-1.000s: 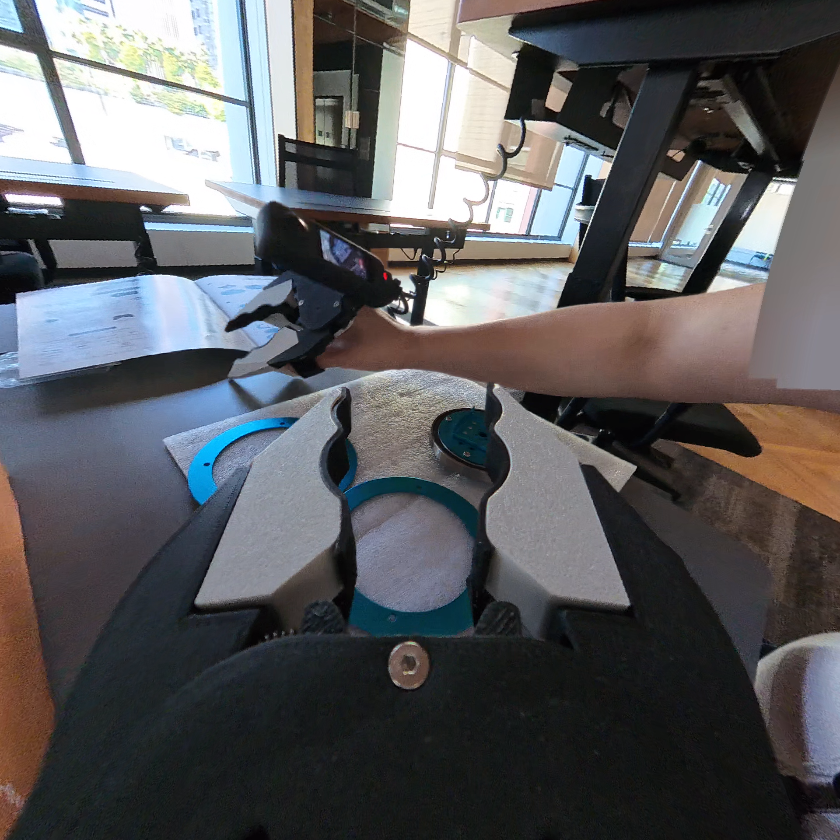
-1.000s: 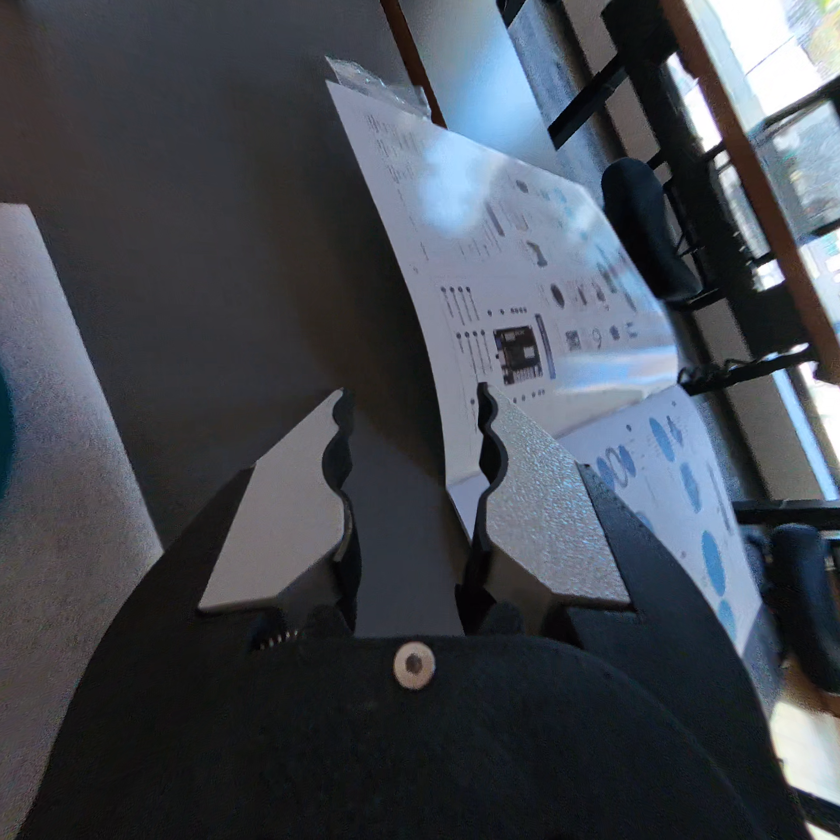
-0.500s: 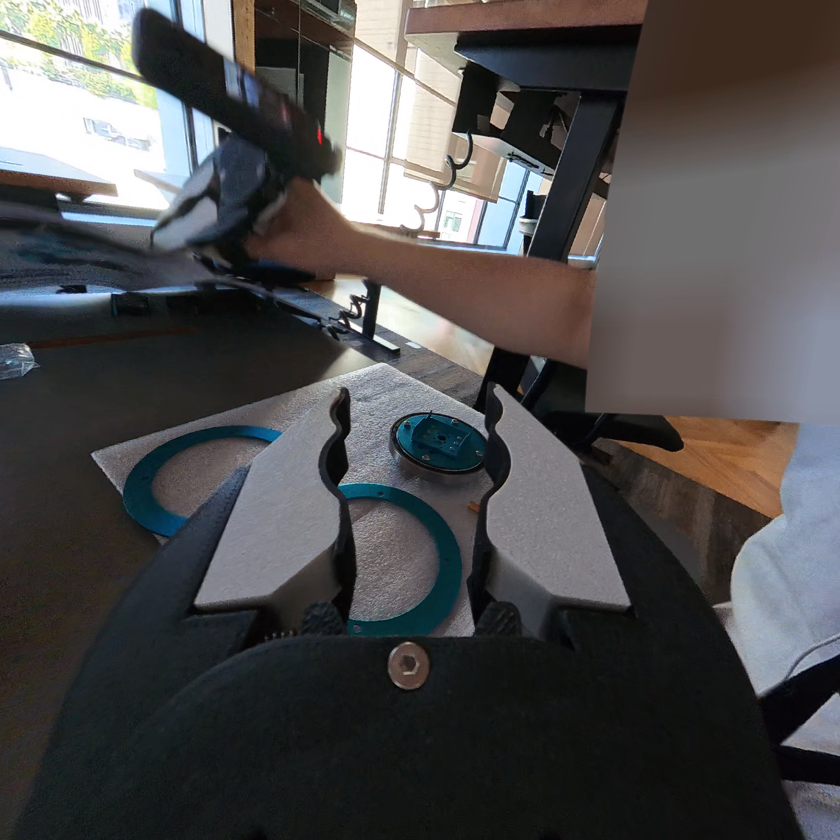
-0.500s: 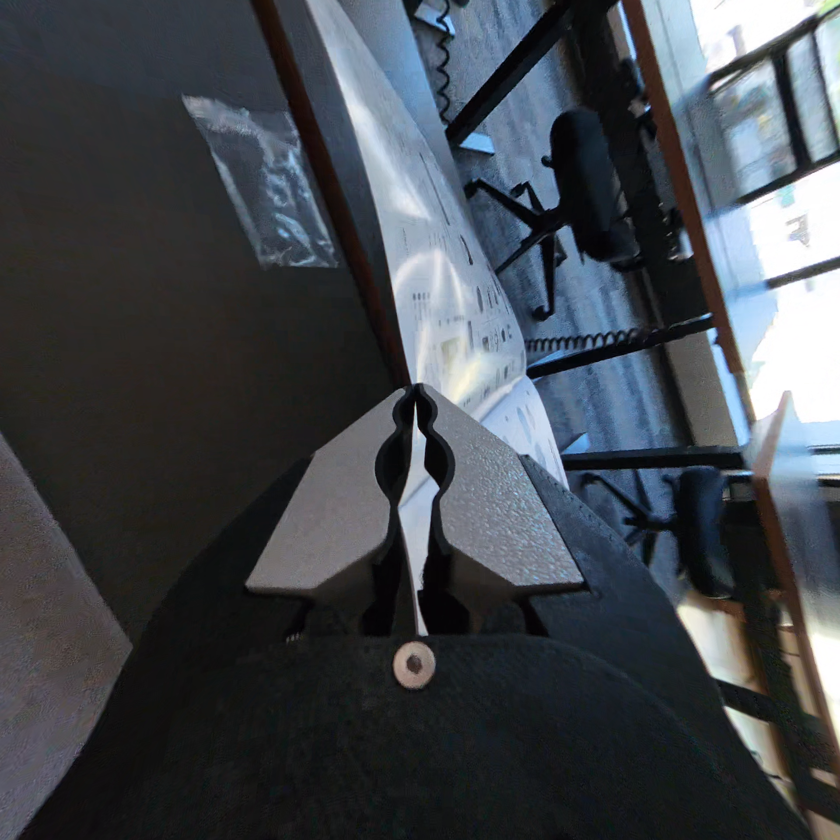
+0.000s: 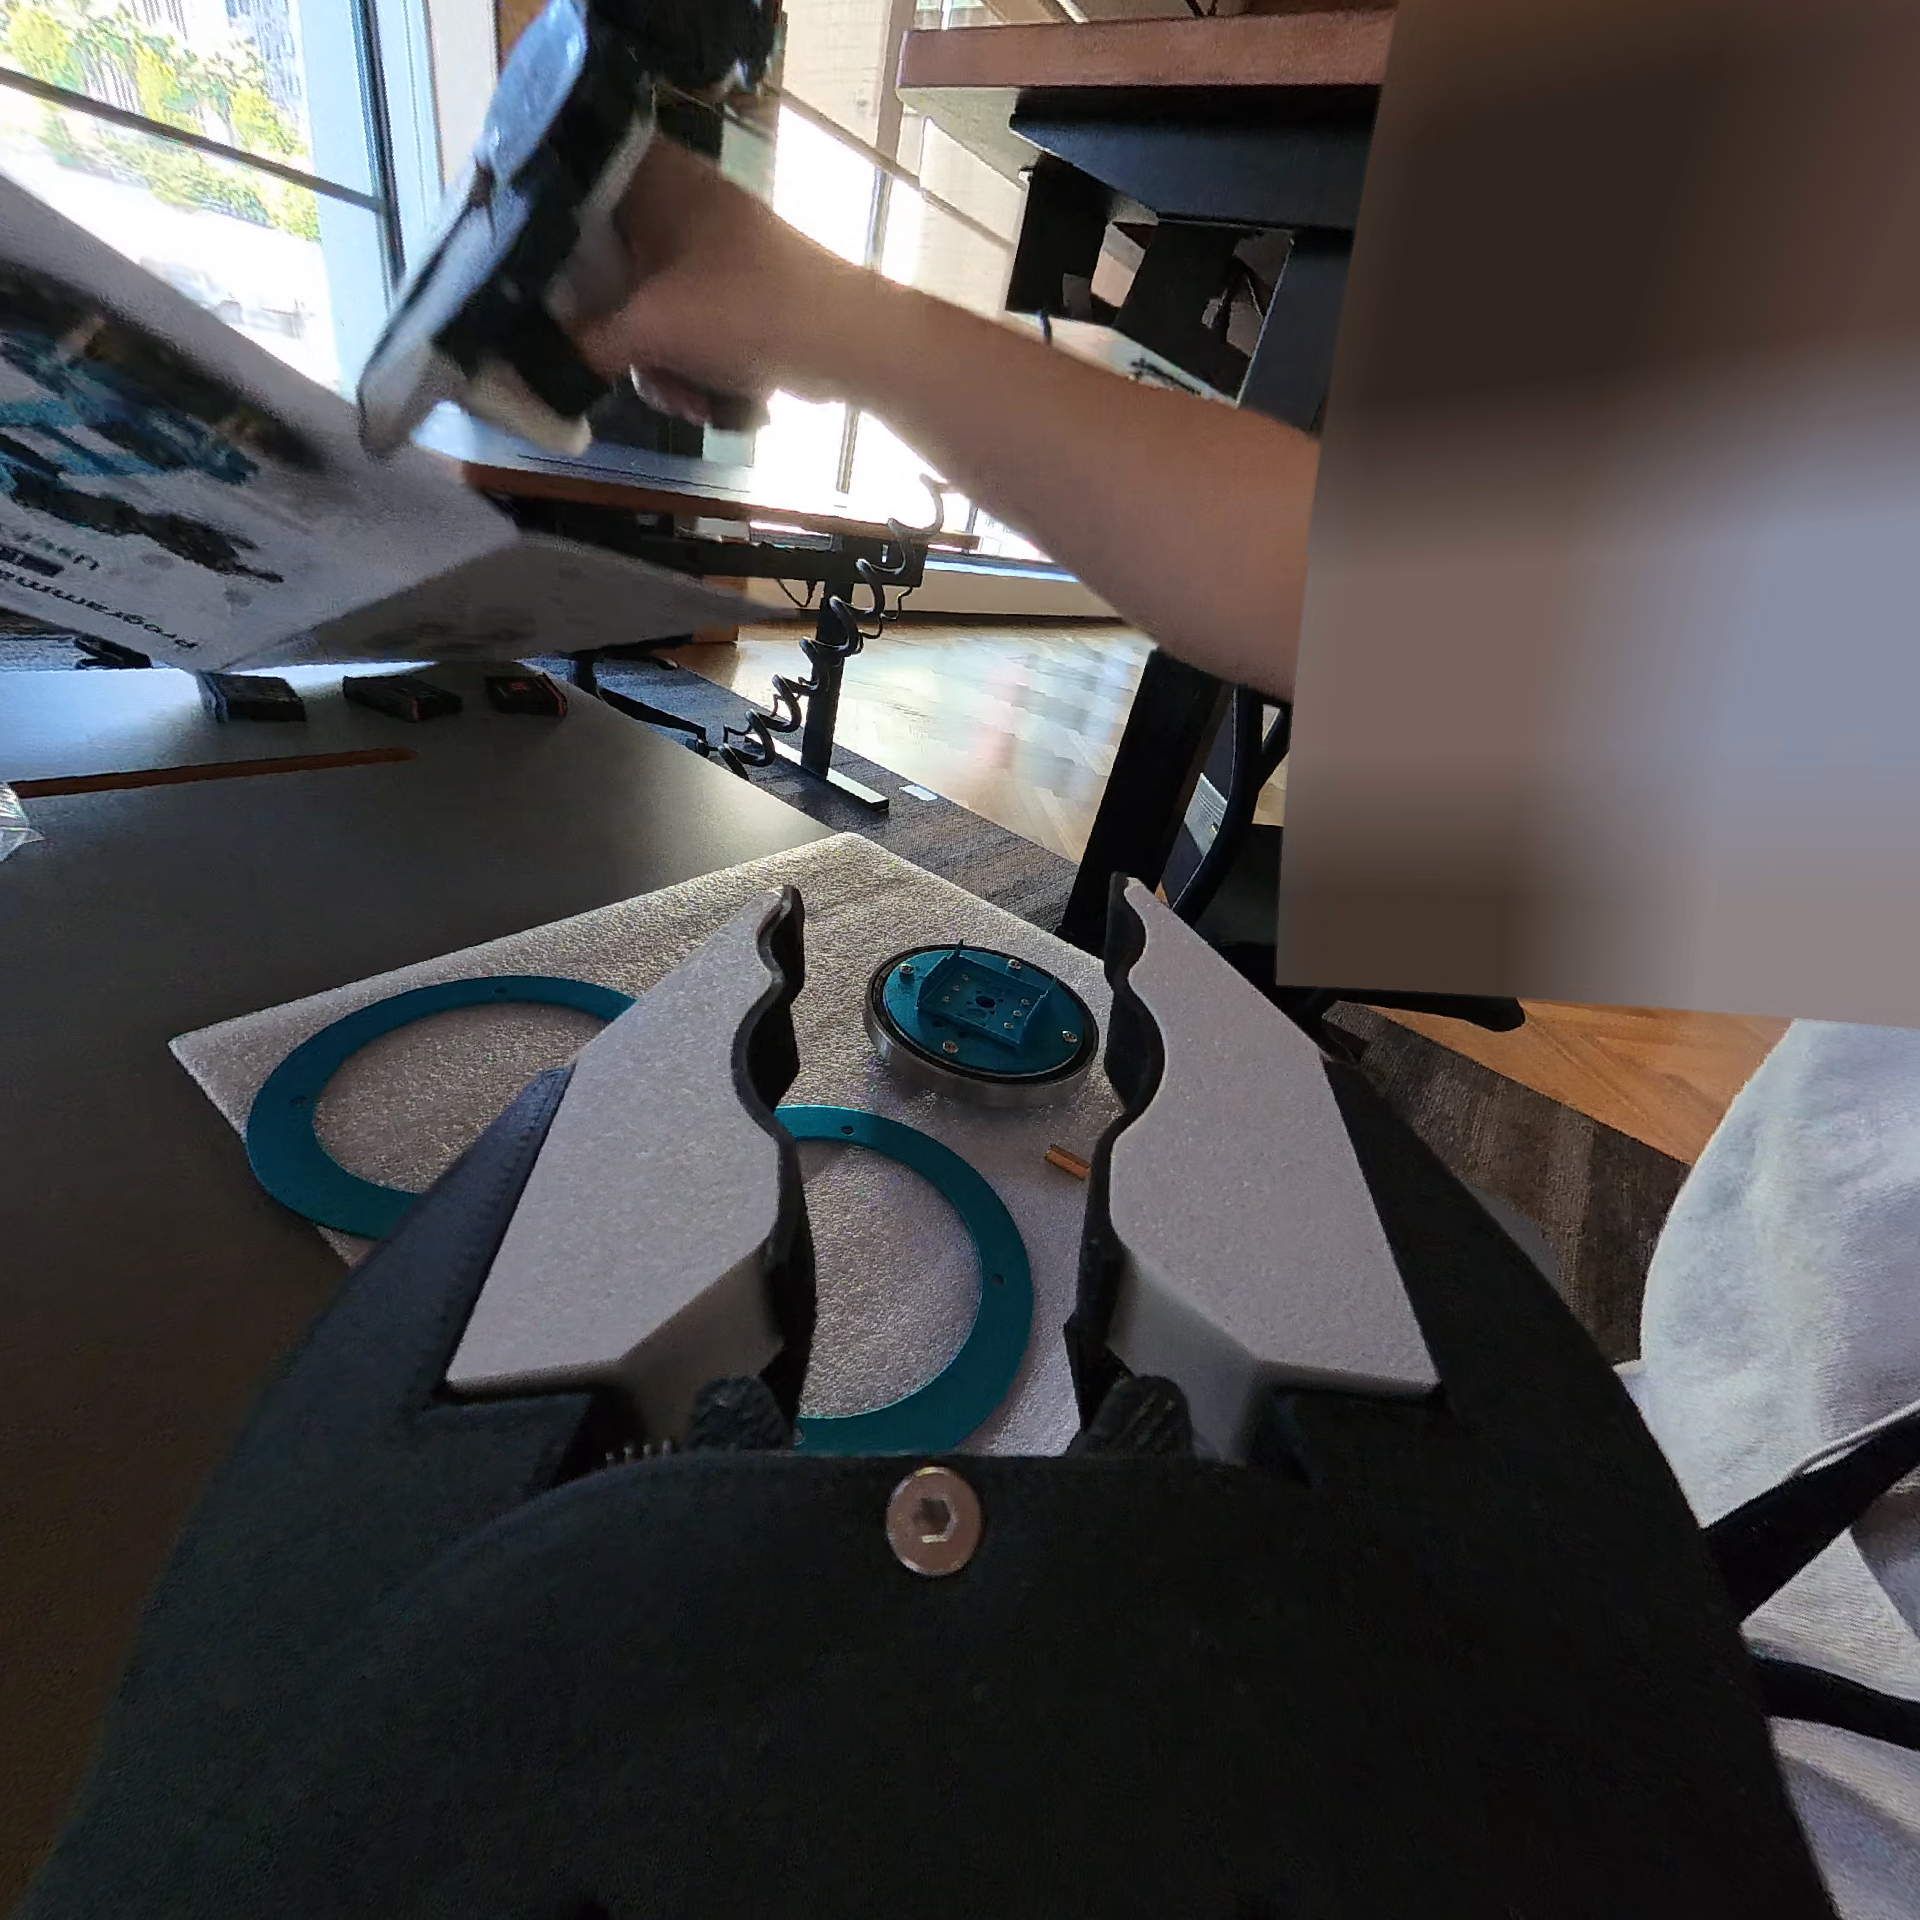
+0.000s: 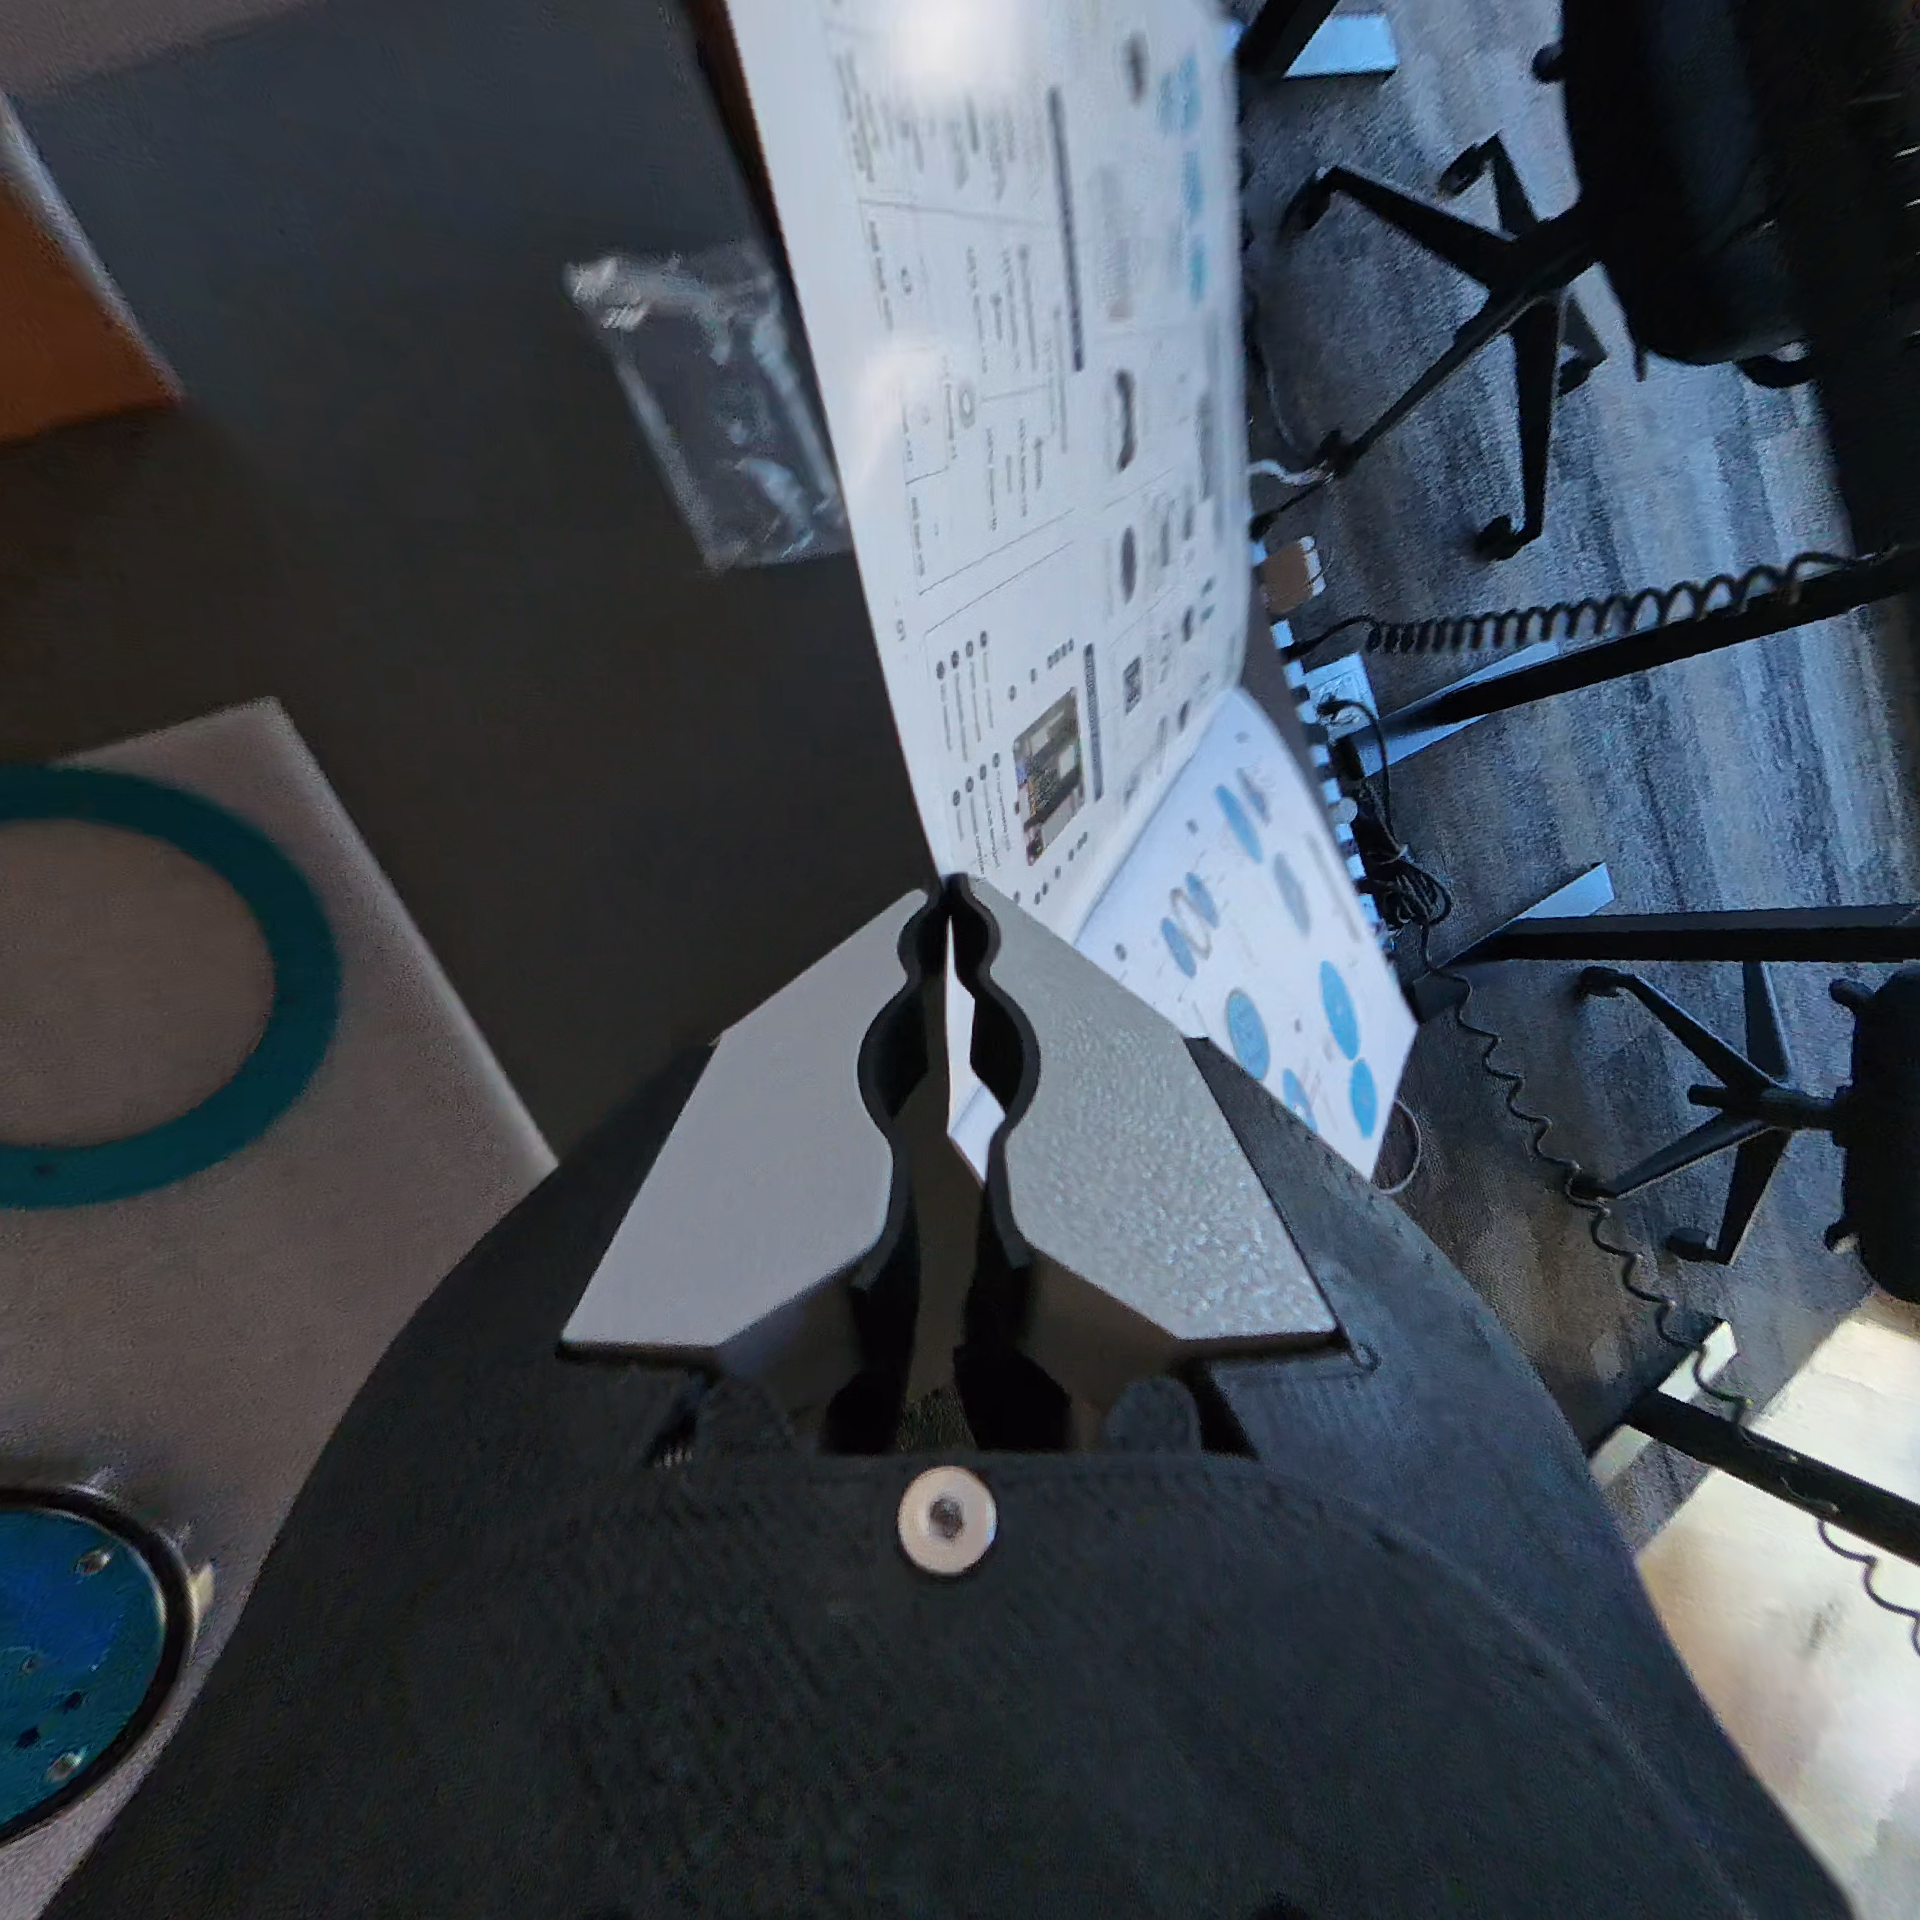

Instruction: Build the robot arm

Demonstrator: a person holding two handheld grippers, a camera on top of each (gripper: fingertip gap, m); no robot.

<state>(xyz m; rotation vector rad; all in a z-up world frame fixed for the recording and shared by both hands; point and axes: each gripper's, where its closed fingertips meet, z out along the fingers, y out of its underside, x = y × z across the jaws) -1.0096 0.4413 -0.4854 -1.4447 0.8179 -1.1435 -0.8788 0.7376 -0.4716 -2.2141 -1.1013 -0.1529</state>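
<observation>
My right gripper (image 6: pixel 951 909) is shut on the edge of a white printed booklet (image 6: pixel 1039 436) and holds it up above the dark table. In the left wrist view the booklet (image 5: pixel 208 499) hangs blurred at the upper left under that gripper (image 5: pixel 499 395), held by a bare arm. My left gripper (image 5: pixel 951 914) is open and empty, low over a grey foam mat (image 5: pixel 894 894). On the mat lie two teal rings (image 5: pixel 312 1122) (image 5: pixel 997 1278) and a round metal bearing with a teal insert (image 5: pixel 982 1023). One ring (image 6: pixel 260 987) and the bearing (image 6: pixel 73 1642) also show in the right wrist view.
A clear plastic bag of small parts (image 6: pixel 717 405) lies on the table (image 5: pixel 364 862). Small black blocks (image 5: pixel 400 696) and a thin orange strip (image 5: pixel 208 771) lie at the far side. A small copper pin (image 5: pixel 1068 1161) lies on the mat. Office chairs (image 6: pixel 1507 239) and desk legs stand beyond the table's edge. Across from one pair of fingers to the other is roughly 35 cm.
My right gripper closed on the booklet's edge and lifted it off the table, up and toward me. My left gripper stayed open over the mat, shifting slightly.
</observation>
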